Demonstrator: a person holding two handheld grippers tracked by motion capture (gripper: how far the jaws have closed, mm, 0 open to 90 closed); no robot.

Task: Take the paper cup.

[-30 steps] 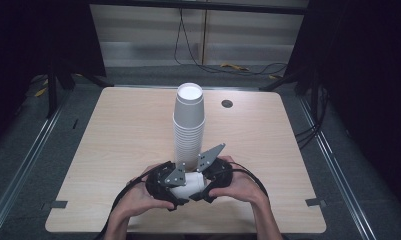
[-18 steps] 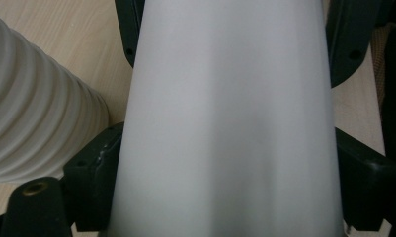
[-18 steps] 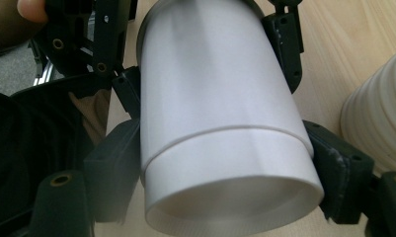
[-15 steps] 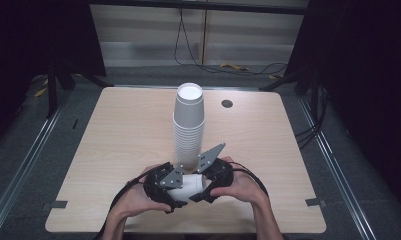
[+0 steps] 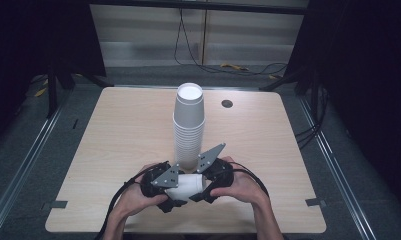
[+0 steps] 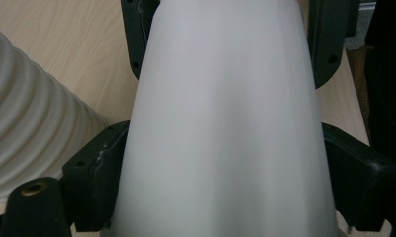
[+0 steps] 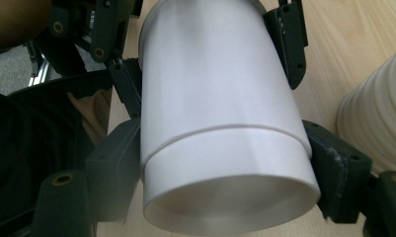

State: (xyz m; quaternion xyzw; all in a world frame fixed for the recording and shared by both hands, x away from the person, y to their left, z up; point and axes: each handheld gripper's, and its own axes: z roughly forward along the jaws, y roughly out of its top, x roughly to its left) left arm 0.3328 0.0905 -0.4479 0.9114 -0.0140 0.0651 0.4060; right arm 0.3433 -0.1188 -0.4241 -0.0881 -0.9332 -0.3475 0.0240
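Two nested white paper cups [image 5: 188, 186] lie level between my grippers, just above the table's front edge. My left gripper [image 5: 179, 189] comes in from the left. Its jaws have just been closing and sit against the cup's sides [image 6: 225, 123]. From the right, my right gripper [image 5: 200, 186] is shut on the cup end with the open mouth [image 7: 225, 197]. A rim line [image 7: 220, 132] shows where one cup sits in the other. The tall stack of upturned white cups [image 5: 189, 125] stands right behind the grippers.
The stack's ribbed rims show close beside the held cups [image 6: 27, 123] [image 7: 378, 123]. The wooden table [image 5: 113, 130] has a small dark round hole [image 5: 227, 104] at the back right. Black cables trail from both grippers toward the front edge.
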